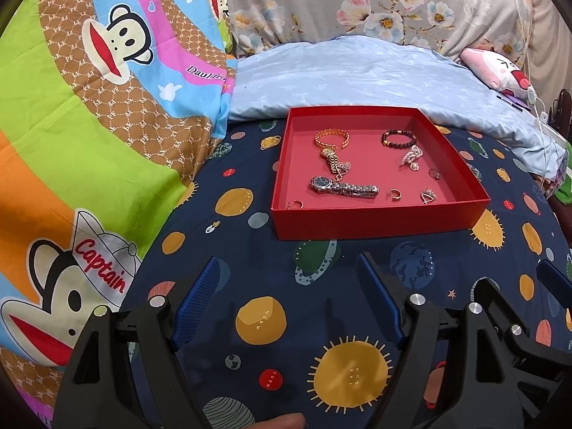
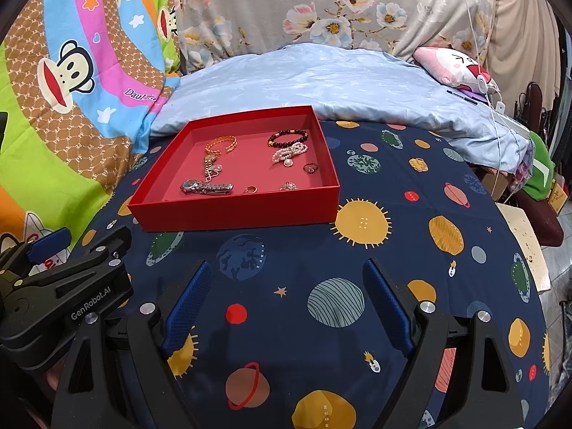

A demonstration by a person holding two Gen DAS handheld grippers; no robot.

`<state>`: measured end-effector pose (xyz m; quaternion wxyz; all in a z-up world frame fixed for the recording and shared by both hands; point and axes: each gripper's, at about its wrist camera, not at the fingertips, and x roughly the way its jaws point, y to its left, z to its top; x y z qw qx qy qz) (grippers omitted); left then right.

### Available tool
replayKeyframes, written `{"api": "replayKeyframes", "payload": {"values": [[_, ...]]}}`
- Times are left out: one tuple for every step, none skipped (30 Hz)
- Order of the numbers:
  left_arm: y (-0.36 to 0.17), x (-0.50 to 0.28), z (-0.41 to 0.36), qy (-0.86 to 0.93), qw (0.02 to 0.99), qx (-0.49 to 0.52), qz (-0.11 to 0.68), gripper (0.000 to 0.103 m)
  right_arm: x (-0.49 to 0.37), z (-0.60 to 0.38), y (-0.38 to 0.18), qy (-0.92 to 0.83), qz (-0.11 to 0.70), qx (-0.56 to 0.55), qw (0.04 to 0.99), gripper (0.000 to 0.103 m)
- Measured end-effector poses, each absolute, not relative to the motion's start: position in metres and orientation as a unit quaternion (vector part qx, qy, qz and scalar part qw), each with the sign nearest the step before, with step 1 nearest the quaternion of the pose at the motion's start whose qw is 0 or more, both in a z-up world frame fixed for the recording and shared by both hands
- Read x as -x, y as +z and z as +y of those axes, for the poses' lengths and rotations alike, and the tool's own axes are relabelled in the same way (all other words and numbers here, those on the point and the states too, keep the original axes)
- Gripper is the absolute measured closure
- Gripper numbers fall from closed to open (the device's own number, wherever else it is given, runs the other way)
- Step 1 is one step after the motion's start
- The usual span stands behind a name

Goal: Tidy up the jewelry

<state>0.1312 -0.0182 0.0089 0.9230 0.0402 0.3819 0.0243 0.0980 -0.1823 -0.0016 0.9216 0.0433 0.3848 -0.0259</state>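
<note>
A shallow red box (image 1: 379,220) (image 2: 232,212) sits on the navy planet-print sheet. It holds a gold watch (image 1: 330,150) (image 2: 212,157), a silver watch (image 1: 341,186) (image 2: 205,186), a dark bead bracelet (image 1: 398,138) (image 2: 287,137), a pearl piece (image 1: 411,155) (image 2: 289,153), rings and small earrings (image 1: 395,195) (image 2: 250,189). My left gripper (image 1: 287,268) is open and empty, short of the box's front wall. My right gripper (image 2: 286,271) is open and empty, in front of the box and to its right. The left gripper also shows at the left edge of the right wrist view (image 2: 50,241).
A pale blue pillow (image 1: 357,75) (image 2: 321,82) lies right behind the box. A colourful monkey-print blanket (image 1: 89,125) (image 2: 71,89) rises on the left. A pink plush (image 2: 454,64) and white cables (image 2: 489,82) lie at the back right. The bed edge drops off on the right (image 2: 536,268).
</note>
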Motion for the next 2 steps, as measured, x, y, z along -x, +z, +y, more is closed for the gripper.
{"api": "replayKeyframes", "payload": {"values": [[0.009, -0.1314, -0.0187, 0.024, 0.923, -0.041, 0.382, 0.027, -0.0981, -0.183, -0.0018, -0.027, 0.385, -0.043, 0.921, 0.018], [0.0089, -0.1314, -0.0185, 0.025, 0.923, -0.041, 0.383, 0.027, -0.0987, -0.1818, -0.0022, -0.028, 0.386, -0.044, 0.921, 0.018]]}}
